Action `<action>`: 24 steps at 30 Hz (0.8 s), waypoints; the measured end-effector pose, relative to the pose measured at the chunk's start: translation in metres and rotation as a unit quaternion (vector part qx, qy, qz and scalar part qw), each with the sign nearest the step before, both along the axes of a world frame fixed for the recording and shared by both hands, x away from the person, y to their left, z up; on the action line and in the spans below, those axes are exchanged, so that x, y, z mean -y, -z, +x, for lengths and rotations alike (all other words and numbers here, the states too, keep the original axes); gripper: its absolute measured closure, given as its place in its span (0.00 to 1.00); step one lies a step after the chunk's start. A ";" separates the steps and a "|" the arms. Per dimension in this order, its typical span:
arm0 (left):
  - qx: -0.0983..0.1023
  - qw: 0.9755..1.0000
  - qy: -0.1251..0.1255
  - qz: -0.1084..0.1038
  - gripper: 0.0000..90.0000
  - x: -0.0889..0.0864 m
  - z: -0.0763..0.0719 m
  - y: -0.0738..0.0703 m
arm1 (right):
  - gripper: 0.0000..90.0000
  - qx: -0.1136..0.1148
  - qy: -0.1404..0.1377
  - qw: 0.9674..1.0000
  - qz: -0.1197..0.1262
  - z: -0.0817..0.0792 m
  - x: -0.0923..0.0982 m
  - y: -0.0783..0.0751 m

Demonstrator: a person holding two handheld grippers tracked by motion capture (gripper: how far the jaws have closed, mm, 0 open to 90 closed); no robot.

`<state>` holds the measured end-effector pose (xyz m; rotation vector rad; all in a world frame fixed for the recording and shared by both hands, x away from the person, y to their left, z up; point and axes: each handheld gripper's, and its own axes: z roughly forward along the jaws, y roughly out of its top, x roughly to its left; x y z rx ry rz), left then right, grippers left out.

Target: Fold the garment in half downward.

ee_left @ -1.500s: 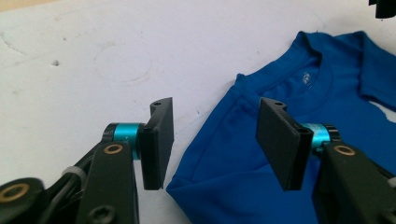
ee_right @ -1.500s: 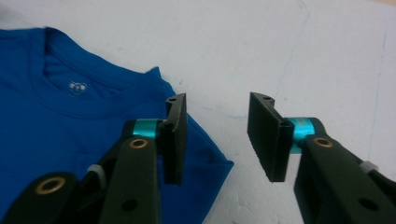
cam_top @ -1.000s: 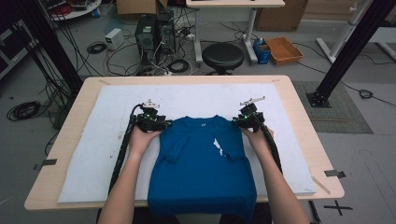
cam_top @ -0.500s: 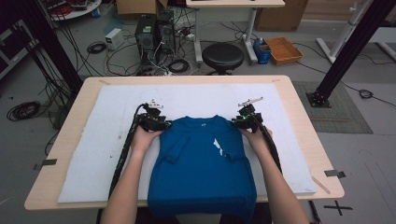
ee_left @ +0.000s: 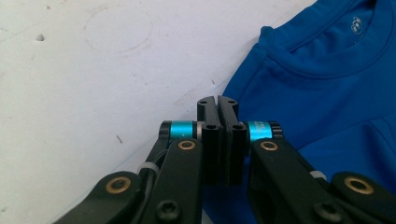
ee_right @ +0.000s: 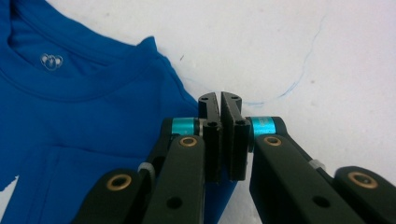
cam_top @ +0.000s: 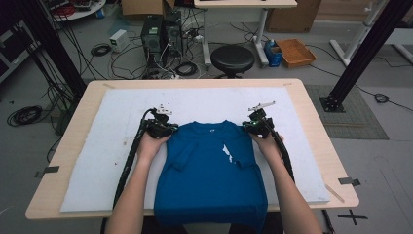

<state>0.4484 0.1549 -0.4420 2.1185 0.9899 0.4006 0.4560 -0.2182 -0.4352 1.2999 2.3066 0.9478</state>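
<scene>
the blue shirt (cam_top: 212, 175) lies mid-frame, collar toward the top, long axis running down to the table's near edge. left gripper (cam_top: 163, 127) and right gripper (cam_top: 256, 124) have just closed, each pinching a shoulder corner.

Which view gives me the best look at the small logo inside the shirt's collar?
The right gripper view: the logo sits sharp and whole below the collar of the blue shirt. The left gripper view catches it at the top right edge. In the high view it is a pale speck.
</scene>
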 end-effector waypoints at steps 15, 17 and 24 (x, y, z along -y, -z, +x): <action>0.013 1.000 0.001 -0.009 0.97 0.000 -0.001 -0.003 | 0.99 0.000 0.005 1.000 0.026 -0.001 0.006 -0.004; 0.018 1.000 0.004 -0.015 0.92 0.002 -0.001 -0.003 | 0.96 0.001 0.008 1.000 0.027 0.000 0.006 -0.002; 0.027 1.000 0.011 -0.010 0.82 0.009 0.002 -0.001 | 0.81 -0.005 0.007 1.000 0.020 0.004 0.001 0.003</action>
